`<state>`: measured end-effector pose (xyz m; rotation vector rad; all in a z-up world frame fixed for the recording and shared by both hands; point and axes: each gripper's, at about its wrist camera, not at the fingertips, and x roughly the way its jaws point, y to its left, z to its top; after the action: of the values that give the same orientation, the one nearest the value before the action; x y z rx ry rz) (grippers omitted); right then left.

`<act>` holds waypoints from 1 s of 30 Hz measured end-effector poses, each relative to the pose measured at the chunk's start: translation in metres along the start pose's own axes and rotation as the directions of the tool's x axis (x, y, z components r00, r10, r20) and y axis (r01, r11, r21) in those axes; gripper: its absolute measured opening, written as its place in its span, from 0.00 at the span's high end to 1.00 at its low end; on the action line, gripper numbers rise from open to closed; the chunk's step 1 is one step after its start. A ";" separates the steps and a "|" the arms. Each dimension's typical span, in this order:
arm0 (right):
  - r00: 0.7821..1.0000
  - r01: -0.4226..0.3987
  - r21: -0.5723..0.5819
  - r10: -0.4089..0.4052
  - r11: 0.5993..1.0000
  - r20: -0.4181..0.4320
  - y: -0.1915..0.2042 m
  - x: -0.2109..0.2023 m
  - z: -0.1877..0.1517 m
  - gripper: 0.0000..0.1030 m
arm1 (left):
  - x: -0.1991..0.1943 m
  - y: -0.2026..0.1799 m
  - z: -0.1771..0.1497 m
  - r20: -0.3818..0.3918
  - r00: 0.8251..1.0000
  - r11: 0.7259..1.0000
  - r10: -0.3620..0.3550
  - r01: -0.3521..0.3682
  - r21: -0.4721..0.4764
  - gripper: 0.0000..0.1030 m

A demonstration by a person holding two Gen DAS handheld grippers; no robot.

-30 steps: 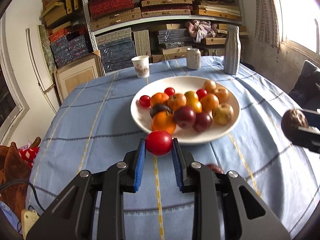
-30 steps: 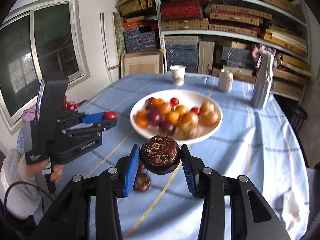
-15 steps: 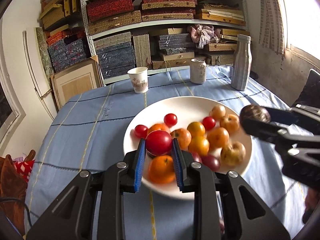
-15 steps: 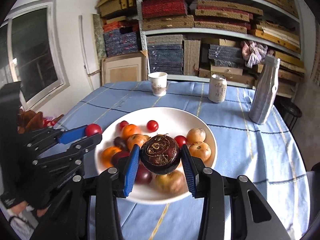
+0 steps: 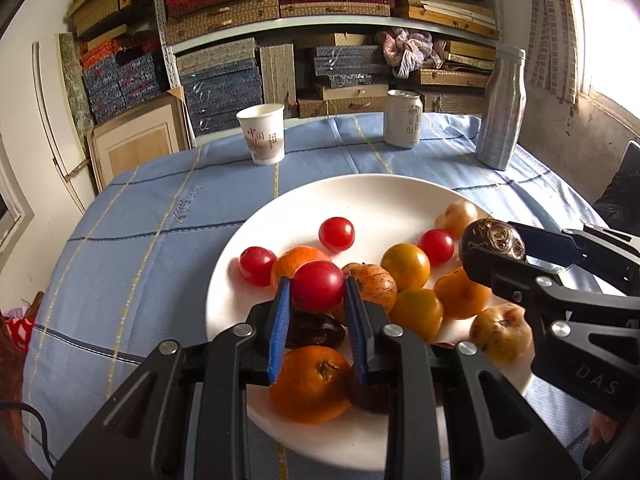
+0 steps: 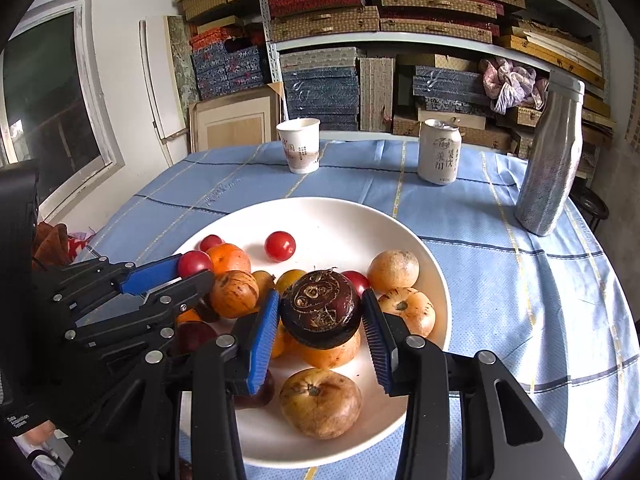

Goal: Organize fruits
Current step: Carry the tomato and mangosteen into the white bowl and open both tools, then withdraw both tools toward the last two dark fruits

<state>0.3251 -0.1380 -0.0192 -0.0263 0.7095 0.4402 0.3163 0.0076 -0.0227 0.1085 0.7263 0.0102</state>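
A white plate on the blue tablecloth holds several oranges, tomatoes and dark fruits. My left gripper is shut on a red cherry tomato and holds it above the near left part of the plate; it also shows in the right wrist view. My right gripper is shut on a dark purple-brown round fruit above the middle of the plate; in the left wrist view the fruit hangs over the plate's right side.
A paper cup, a white can and a tall silver bottle stand at the table's far side. Shelves of boxes stand behind. Bare blue cloth lies left of the plate.
Both grippers have moved forward from the table's near edge to above the plate, each still holding its fruit. The plate now fills the lower part of both views.
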 end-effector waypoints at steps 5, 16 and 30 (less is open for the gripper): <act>1.000 0.019 0.001 -0.019 1.000 0.010 -0.001 0.004 -0.001 0.49 | 0.005 0.000 -0.003 0.013 1.000 1.000 0.016 -0.016 -0.004 0.62; 0.999 0.013 -0.021 -0.012 1.000 0.052 0.005 -0.025 -0.002 0.43 | -0.020 -0.009 -0.005 0.080 0.996 0.998 0.046 -0.049 0.039 0.20; 0.995 -0.017 0.005 0.016 1.000 0.100 0.011 -0.081 -0.033 0.32 | -0.073 -0.017 -0.025 0.132 0.989 0.996 0.060 -0.069 0.061 0.09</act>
<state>0.2457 -0.1650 0.0080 0.0074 0.6130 0.4520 0.2443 -0.0104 0.0051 0.1938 0.5926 0.0405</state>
